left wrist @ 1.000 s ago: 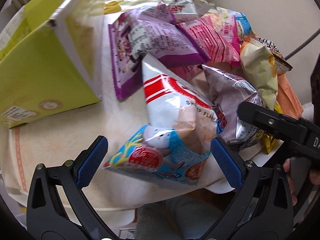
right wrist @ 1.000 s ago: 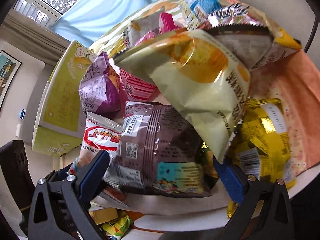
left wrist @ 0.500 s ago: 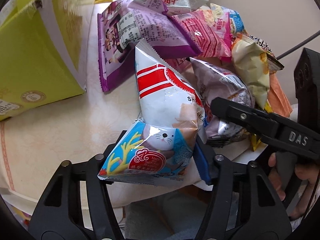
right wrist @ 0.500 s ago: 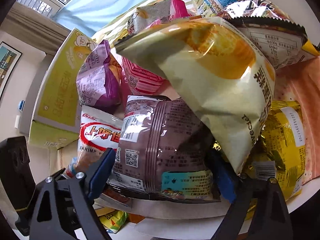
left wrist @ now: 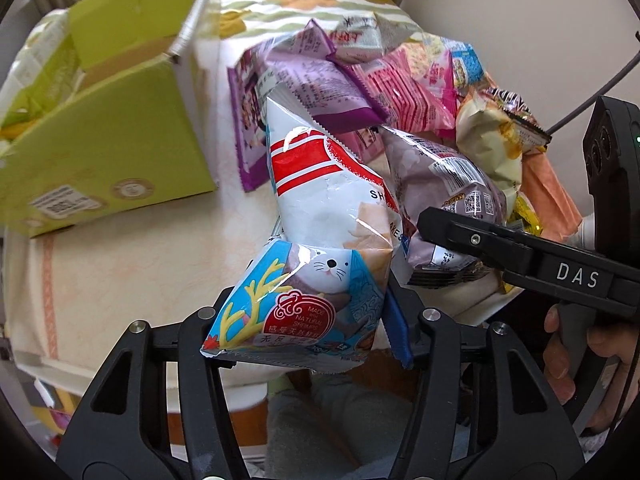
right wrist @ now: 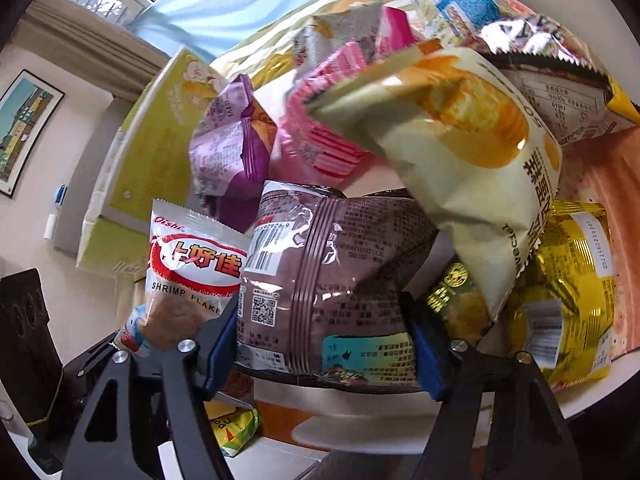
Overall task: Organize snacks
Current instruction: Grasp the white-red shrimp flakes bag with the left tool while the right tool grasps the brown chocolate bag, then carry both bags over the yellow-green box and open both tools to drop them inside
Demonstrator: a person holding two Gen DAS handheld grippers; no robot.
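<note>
Shrimp bag (left wrist: 328, 248): white, red and blue, pinched at its lower end, upper end leaning toward the pile.
Left gripper (left wrist: 308, 324): clamped on shrimp bag, jaws fully closed in.
Brown bag (right wrist: 332, 280): at the table's (left wrist: 100, 264) near edge, between blue pads (right wrist: 426, 354), both pads against its sides.
Right gripper (right wrist: 320, 354): jaws just closing, grasping brown bag.
Pile: purple bag (left wrist: 320, 80), pink bag (left wrist: 408, 88), pale yellow bag (right wrist: 460, 152), gold bag (right wrist: 568, 280), heaped together.
Box (left wrist: 100, 136): green, open, left of the pile.
</note>
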